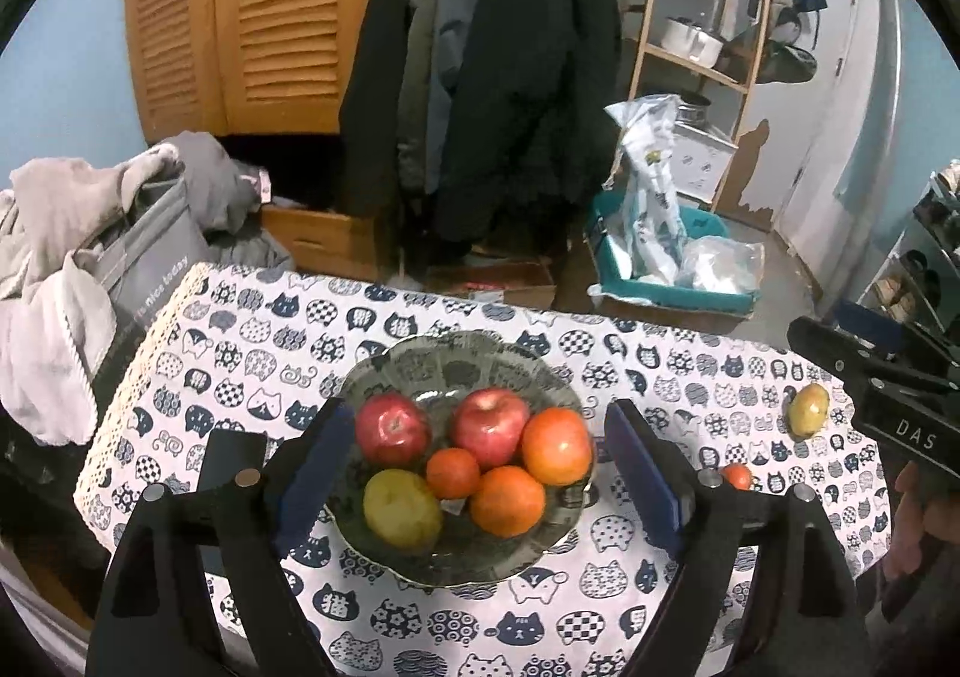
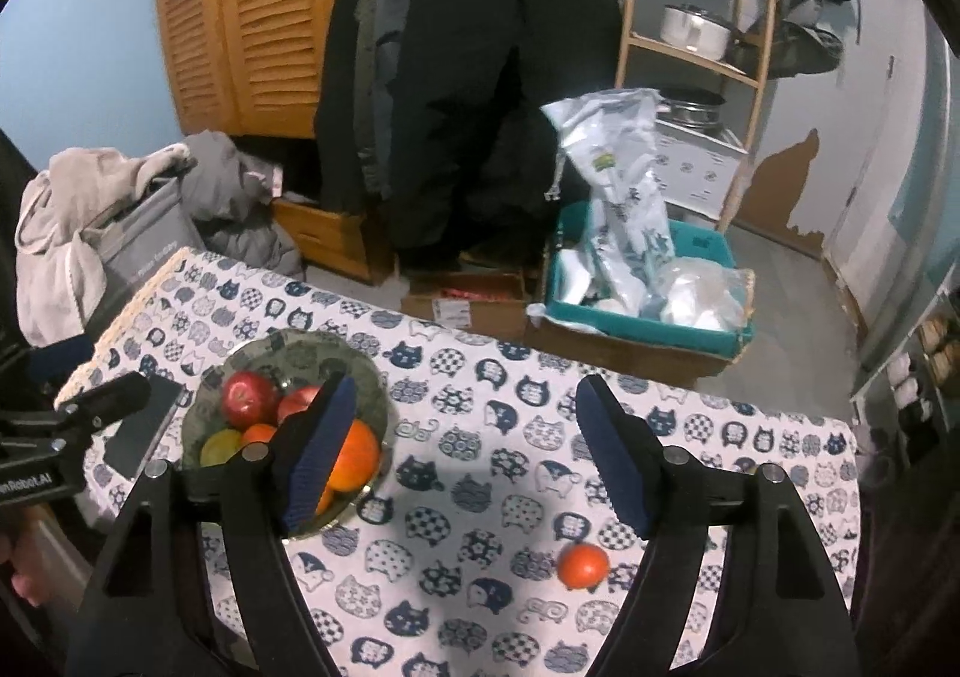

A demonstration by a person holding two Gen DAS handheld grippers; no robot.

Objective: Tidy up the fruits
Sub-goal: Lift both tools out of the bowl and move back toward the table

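Glass bowl (image 1: 462,551) sits toward the table's (image 1: 660,587) left half and holds two apples, three orange fruits and a yellow-green one. Two fruits lie loose on the cloth near the right edge: a small orange (image 2: 583,565) and a yellow-green pear (image 1: 808,410) farther back. Left gripper (image 1: 474,473) hovers over the bowl, fingers apart and holding nothing. Right gripper (image 2: 465,452) hangs over bare cloth, fingers likewise apart and empty. Small orange lies below and right of the right gripper's fingertips, close to its right finger. Judgement: the right hand is nearer both loose fruits; the round orange needs no particular alignment.
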